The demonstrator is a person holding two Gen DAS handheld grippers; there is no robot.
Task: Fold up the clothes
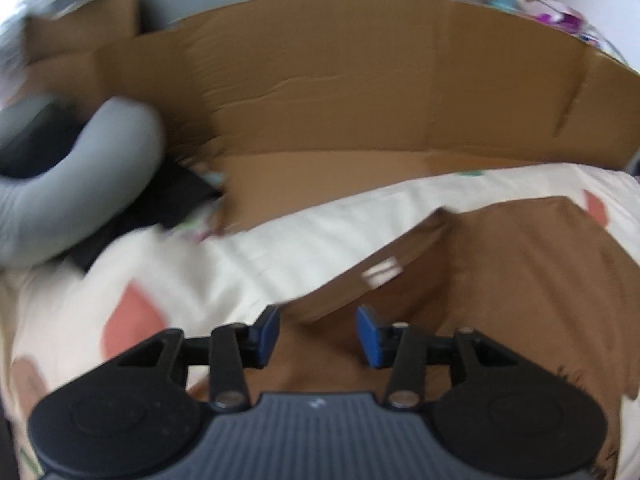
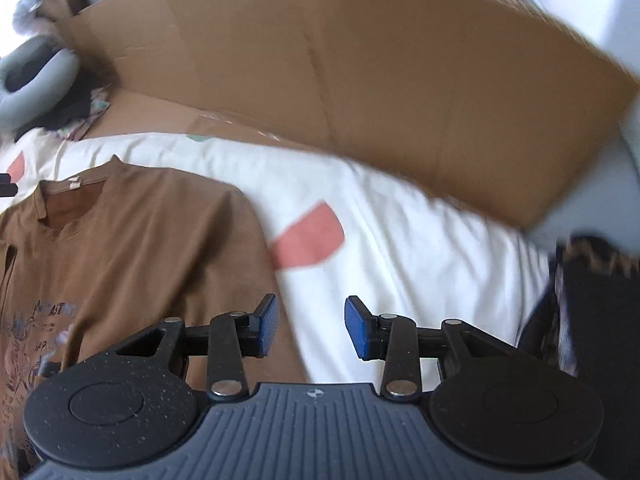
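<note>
Cream bedding (image 2: 400, 216) with coral patches, backed by a cardboard wall (image 2: 360, 60), carries a brown T-shirt (image 2: 140, 240) lying flat at lower left of the right wrist view. Left claw (image 1: 318, 336) and right claw (image 2: 312, 328) both hang partly open and empty. A clean fold likely calls for pinching matching edges evenly.

A brown T-shirt (image 2: 132, 240) lies flat on a cream sheet (image 2: 400, 248). The right gripper (image 2: 311, 326) hangs above the shirt's edge, jaws apart and empty. Cardboard (image 2: 360, 80) stands behind.
</note>
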